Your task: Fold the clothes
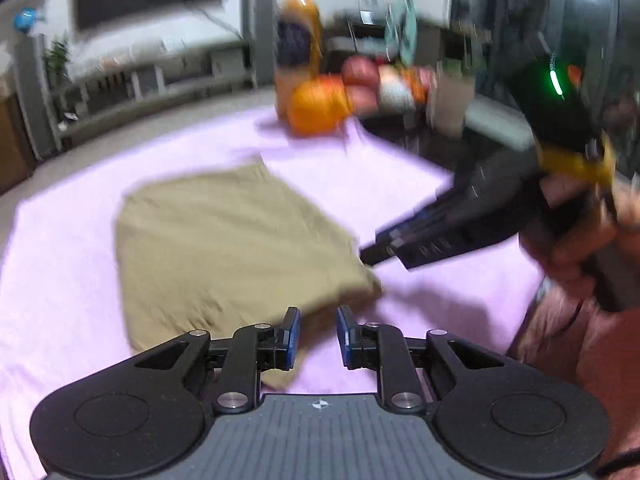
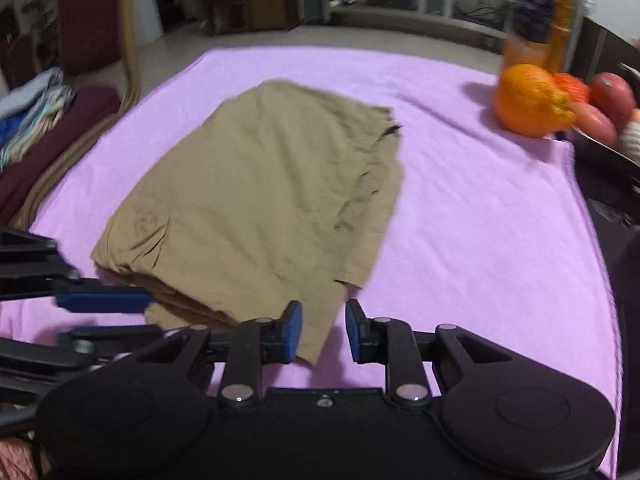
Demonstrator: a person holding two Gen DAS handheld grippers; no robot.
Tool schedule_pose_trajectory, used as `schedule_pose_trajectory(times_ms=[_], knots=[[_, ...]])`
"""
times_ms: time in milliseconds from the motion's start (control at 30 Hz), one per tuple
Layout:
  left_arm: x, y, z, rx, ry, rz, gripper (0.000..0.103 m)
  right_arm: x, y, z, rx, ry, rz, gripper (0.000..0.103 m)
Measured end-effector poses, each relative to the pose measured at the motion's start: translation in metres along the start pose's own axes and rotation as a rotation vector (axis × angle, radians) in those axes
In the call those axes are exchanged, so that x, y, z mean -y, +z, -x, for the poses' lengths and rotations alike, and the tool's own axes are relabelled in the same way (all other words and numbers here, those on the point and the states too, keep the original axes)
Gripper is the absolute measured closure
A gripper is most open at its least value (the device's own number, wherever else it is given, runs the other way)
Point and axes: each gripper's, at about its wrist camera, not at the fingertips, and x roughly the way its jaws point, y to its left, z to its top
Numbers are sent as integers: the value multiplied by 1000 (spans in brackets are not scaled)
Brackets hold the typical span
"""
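Left gripper (image 1: 318, 334) low over the near edge of the counter, level and pointing forward, jaws spread with a clear gap and nothing between them, blue pads (image 1: 294, 336) just above the near corner of the folded khaki garment (image 1: 224, 248). Right gripper (image 2: 323, 332) likewise low and level, jaws spread and empty, left pad over the garment's near corner, right pad over bare cloth. From the left wrist view, right gripper (image 1: 374, 254) angled down from the right, gripped by a hand (image 1: 576, 236), fingertips drawn near together at the garment's right edge; whether touching the fabric, cannot tell through the blur. From the right wrist view, left gripper (image 2: 104, 312) entering from the left edge, blue-tipped fingers beside the garment's near-left folded edge. Garment folded into a rough rectangle, lying flat on the lilac tablecloth (image 2: 460, 208), layered edges visible at the near-left corner, ragged hem at the far right. Wide bare cloth to the right of the garment and beyond it. At the far right corner, an orange (image 2: 528, 100), red apples (image 2: 608, 96) and a tall orange bottle (image 2: 540, 12), well apart from the garment. Off the left side, a stack of folded clothes (image 2: 36, 116) on a chair.
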Motion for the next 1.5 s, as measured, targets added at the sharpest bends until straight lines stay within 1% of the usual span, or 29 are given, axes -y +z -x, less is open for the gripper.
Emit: schedule_pose_trajectory(times_ms=[33, 67, 100, 133, 200, 267, 333, 367, 400, 500, 567, 600, 633, 667, 733, 800, 867, 933, 1000, 1033, 1067, 1100, 1167, 1233, 1333, 1367, 1400, 1467, 1500], knots=[[-8, 4, 8, 38, 12, 34, 77, 3, 2, 9, 43, 27, -10, 93], [-17, 7, 11, 61, 31, 76, 77, 4, 4, 14, 77, 60, -15, 98], [-27, 9, 10, 67, 58, 115, 79, 4, 7, 18, 105, 93, -20, 98], [-35, 8, 6, 55, 76, 147, 86, 3, 9, 19, 115, 128, -26, 98], [-37, 3, -7, 4, 91, 148, 87, -2, 13, 11, 95, 187, -33, 98], [-39, -2, -21, -49, 106, 147, 88, -11, 15, -1, 64, 222, -12, 97], [-34, -7, -31, -90, 130, 117, 89, -22, 15, -13, 27, 224, 37, 97], [-33, -10, -37, -113, 131, 118, 92, -27, 15, -20, 5, 212, 66, 97], [-32, -13, -42, -136, 131, 122, 92, -33, 13, -26, -19, 185, 102, 97], [-36, -14, -43, -157, 124, 123, 92, -49, 5, -38, -56, 86, 225, 98], [-39, -15, -43, -169, 120, 123, 91, -47, 6, -35, -74, 85, 214, 98], [-41, -15, -43, -176, 118, 124, 90, -41, 8, -31, -80, 100, 178, 98], [-45, -11, -38, -173, 108, 147, 87, -31, 11, -27, -82, 125, 123, 98], [-51, -7, -30, -147, 90, 182, 87, -20, 15, -20, -63, 157, 66, 97], [-63, 3, -13, -74, 54, 255, 85, 5, 22, 0, 18, 231, -51, 94], [-78, 17, 7, 24, 37, 317, 83, 28, 29, 23, 136, 314, -168, 93], [-91, 29, 21, 96, 50, 368, 76, 49, 36, 42, 250, 395, -273, 93], [-101, 46, 28, 114, 92, 388, 75, 64, 44, 58, 351, 447, -346, 93], [-107, 60, 31, 119, 148, 370, 73, 70, 55, 67, 415, 437, -363, 92], [-110, 65, 27, 102, 170, 365, 68, 72, 61, 67, 423, 424, -366, 89], [-112, 70, 23, 83, 193, 360, 66, 72, 64, 63, 419, 410, -377, 84], [-114, 75, 14, 46, 205, 363, 66, 73, 66, 56, 404, 398, -397, 83], [-120, 71, -2, 6, 200, 372, 66, 73, 69, 38, 339, 389, -439, 81], [-125, 66, -18, -32, 195, 381, 66, 68, 71, 23, 279, 369, -451, 79], [-140, 46, -27, -65, 151, 505, 65, 62, 67, 12, 211, 320, -441, 68], [-145, 43, -28, -73, 140, 539, 63, 62, 64, 8, 196, 305, -446, 63], [-148, 40, -28, -73, 137, 554, 61, 61, 62, 4, 181, 289, -450, 61], [-154, 38, -29, -72, 166, 560, 56, 65, 60, -7, 144, 253, -481, 55], [-157, 37, -31, -75, 176, 575, 56, 69, 59, -13, 124, 235, -503, 55]])
